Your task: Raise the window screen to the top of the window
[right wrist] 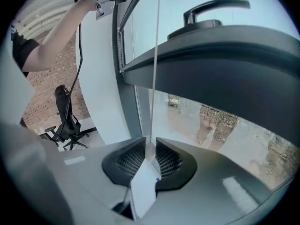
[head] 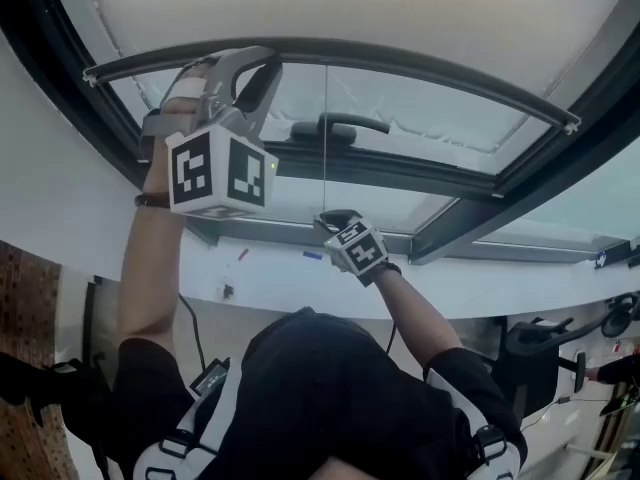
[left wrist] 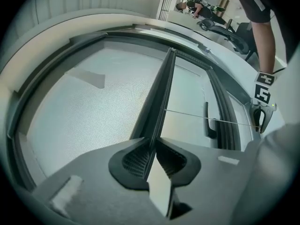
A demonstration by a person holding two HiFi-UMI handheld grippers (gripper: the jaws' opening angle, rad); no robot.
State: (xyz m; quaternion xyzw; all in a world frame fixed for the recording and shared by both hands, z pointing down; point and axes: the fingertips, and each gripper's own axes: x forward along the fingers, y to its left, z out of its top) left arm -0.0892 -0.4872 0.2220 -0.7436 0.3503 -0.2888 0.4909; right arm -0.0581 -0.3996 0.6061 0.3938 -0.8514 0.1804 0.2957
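Left gripper (left wrist: 153, 146) clamps the screen bar (left wrist: 159, 97), which runs crosswise and must travel straight up. Right gripper (right wrist: 150, 146) pinches the cord (right wrist: 155, 55) lower down.

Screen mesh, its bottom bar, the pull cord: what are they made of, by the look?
Screen mesh: fine woven fabric, pale and see-through, tiny grid visible; likely fibreglass or polyester.
Bottom bar: rigid dark profile, matte sheen; coated aluminium or plastic, cannot tell which.
Pull cord: thin pale string, taut and straight; probably synthetic.
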